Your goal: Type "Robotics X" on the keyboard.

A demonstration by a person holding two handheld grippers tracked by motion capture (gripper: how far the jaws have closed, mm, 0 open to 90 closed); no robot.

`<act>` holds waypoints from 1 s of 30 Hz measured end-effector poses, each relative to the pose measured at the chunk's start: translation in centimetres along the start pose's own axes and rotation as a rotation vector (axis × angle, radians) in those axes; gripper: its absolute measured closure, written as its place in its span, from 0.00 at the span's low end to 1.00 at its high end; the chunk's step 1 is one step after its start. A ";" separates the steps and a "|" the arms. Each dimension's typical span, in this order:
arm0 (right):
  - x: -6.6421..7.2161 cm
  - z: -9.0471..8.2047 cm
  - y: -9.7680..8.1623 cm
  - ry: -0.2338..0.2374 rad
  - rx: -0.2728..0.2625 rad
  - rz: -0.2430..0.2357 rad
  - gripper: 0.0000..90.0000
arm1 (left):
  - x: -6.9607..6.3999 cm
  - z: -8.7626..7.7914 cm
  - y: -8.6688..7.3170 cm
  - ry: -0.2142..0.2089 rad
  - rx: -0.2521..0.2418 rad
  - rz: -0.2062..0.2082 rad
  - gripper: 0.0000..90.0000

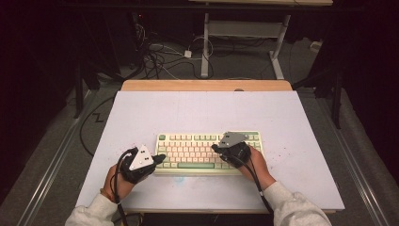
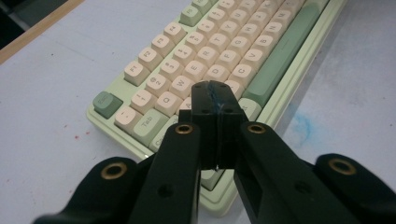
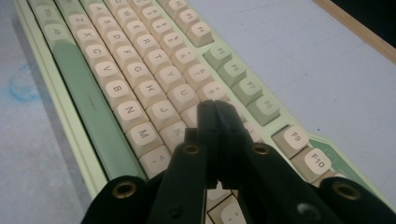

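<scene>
Both grippers poised over the keyboard

Left gripper (image 1: 160,157) and right gripper (image 1: 215,148), fingers clenched on nothing, hover over the keyboard (image 1: 188,141) mid-surface (image 1: 141,108); I'd bring one tip straight down so neighbouring keys stay untouched.

One keyboard (image 1: 207,151) lies on the white board (image 1: 202,113), near its front edge. It has one long green space bar (image 2: 280,56) along its front row. In the left gripper view, one green key (image 2: 107,103) sits at a back corner of the keyboard. In the right gripper view, four green function keys (image 3: 240,84) stand in one group on the back row; the full key count cannot be told. Two grippers are over it: the left gripper (image 1: 159,159) at its left end and the right gripper (image 1: 215,148) over its right half, each held by one hand, two hands in all. One blue smudge (image 2: 303,126) marks the board by its front edge.
</scene>
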State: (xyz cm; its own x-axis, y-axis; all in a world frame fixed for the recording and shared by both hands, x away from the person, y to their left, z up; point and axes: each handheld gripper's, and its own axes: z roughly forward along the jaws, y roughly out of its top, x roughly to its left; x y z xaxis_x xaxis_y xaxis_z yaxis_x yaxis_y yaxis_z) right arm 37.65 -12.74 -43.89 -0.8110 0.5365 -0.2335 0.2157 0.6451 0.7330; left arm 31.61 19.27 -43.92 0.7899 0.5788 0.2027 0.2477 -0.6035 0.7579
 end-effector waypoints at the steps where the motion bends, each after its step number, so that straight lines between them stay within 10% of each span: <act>1: 0.0 0.2 0.0 0.000 0.005 0.000 1.00 | 0.0 -0.1 -0.1 0.000 -0.002 0.001 0.97; 30: -0.2 1.5 0.3 0.010 0.068 -0.016 1.00 | 0.0 0.2 -0.2 -0.007 0.008 0.007 0.97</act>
State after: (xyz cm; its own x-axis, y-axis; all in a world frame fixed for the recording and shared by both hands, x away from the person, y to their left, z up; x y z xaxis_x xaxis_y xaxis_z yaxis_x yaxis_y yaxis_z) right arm 38.69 -11.83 -44.65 -0.8196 0.5209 -0.2384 0.2391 0.6892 0.6840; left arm 31.73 19.29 -44.24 0.7955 0.5709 0.2032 0.2468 -0.6114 0.7518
